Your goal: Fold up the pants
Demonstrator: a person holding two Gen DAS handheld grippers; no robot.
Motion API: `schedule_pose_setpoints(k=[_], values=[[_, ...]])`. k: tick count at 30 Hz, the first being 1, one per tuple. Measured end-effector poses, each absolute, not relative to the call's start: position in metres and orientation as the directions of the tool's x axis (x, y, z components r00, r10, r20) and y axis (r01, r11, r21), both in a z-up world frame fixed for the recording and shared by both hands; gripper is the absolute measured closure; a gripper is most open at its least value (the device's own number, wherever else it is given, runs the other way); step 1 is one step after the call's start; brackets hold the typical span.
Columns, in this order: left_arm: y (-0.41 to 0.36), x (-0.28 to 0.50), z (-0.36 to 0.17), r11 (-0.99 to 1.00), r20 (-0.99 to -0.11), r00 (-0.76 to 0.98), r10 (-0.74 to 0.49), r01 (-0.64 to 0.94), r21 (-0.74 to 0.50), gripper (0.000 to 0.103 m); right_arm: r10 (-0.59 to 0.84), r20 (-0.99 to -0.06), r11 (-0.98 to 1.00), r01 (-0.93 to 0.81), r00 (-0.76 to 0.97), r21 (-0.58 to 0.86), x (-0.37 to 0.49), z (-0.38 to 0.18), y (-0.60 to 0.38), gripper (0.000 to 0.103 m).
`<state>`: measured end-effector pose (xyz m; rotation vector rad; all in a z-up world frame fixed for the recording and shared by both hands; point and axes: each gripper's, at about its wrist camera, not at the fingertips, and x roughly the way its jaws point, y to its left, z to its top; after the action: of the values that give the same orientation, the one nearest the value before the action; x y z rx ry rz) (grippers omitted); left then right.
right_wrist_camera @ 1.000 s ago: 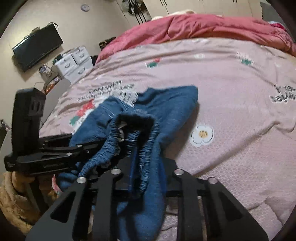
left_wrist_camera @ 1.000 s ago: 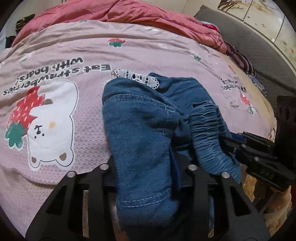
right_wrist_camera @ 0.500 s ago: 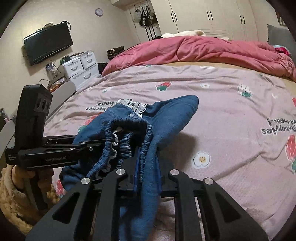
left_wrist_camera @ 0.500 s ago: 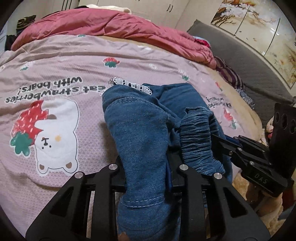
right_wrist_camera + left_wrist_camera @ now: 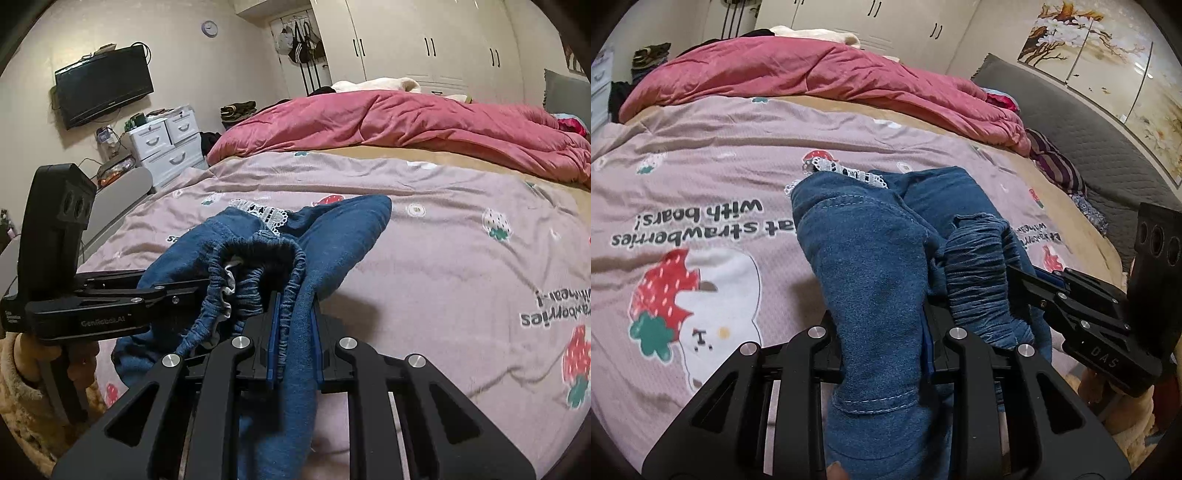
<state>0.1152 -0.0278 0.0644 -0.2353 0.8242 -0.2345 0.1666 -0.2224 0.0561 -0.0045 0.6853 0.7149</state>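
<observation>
Blue denim pants (image 5: 871, 258) with an elastic waistband (image 5: 258, 254) and a white lace trim (image 5: 849, 171) hang bunched between both grippers above the pink printed bed cover (image 5: 701, 177). My left gripper (image 5: 886, 332) is shut on a fold of the denim near a stitched hem. My right gripper (image 5: 293, 332) is shut on the gathered waistband and cloth beside it. The right gripper shows in the left wrist view (image 5: 1034, 288) and the left gripper shows in the right wrist view (image 5: 177, 295). The far end of the pants (image 5: 354, 218) rests on the cover.
A crumpled red duvet (image 5: 812, 77) lies across the far side of the bed. A grey headboard (image 5: 1089, 122) stands at the right. White drawers (image 5: 166, 144) and a wall television (image 5: 103, 85) are at the left. White wardrobes (image 5: 424, 48) line the back wall.
Both grippers have lifted the pants higher off the cover and tilted upward, so more of the room shows. The denim hangs longer; both grips are unchanged.
</observation>
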Motion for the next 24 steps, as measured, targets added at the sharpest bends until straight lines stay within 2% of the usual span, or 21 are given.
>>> schedule_pose_setpoints(k=[13, 24], values=[[-0.031, 0.144, 0.06, 0.964, -0.725, 0.641, -0.253, 0.101, -0.247, 0.083, 0.601, -0.587, 0.763, -0.608, 0.543, 0.219, 0.192, 0.049, -0.218, 0.089], [-0.025, 0.157, 0.053, 0.958, -0.725, 0.638, -0.261, 0.078, -0.277, 0.084, 0.601, -0.593, 0.764, -0.604, 0.536, 0.228, 0.205, 0.045, -0.213, 0.089]])
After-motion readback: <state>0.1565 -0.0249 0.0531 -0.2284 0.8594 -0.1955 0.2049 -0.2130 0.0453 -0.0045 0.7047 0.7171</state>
